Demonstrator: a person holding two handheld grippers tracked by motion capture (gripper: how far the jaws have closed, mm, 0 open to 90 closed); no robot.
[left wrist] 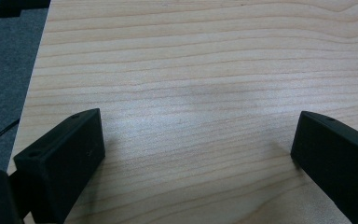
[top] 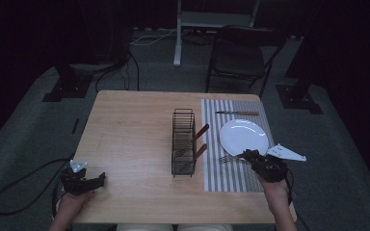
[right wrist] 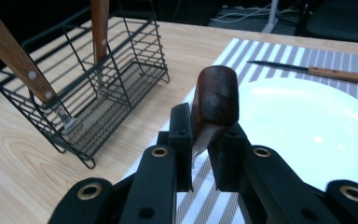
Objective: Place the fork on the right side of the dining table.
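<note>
My right gripper (top: pixel 251 157) is shut on the dark wooden handle of a fork (top: pixel 226 158), whose tines lie on the striped placemat (top: pixel 227 179) beside the white plate (top: pixel 243 136). In the right gripper view the fork's handle (right wrist: pixel 214 98) stands up between the closed jaws of the right gripper (right wrist: pixel 205 137), with the plate (right wrist: pixel 307 126) just behind. A black wire basket (top: pixel 183 142) holds two wooden-handled utensils (top: pixel 201 131). My left gripper (top: pixel 96 180) rests open over bare wood at the table's near left corner, and in its own view the left gripper (left wrist: pixel 198 140) holds nothing.
A wooden-handled knife (top: pixel 237 113) lies on the placemat beyond the plate. The wooden table (top: pixel 130 125) is bare to the left of the basket. A black folding chair (top: pixel 241 53) stands behind the table. Cables run across the floor.
</note>
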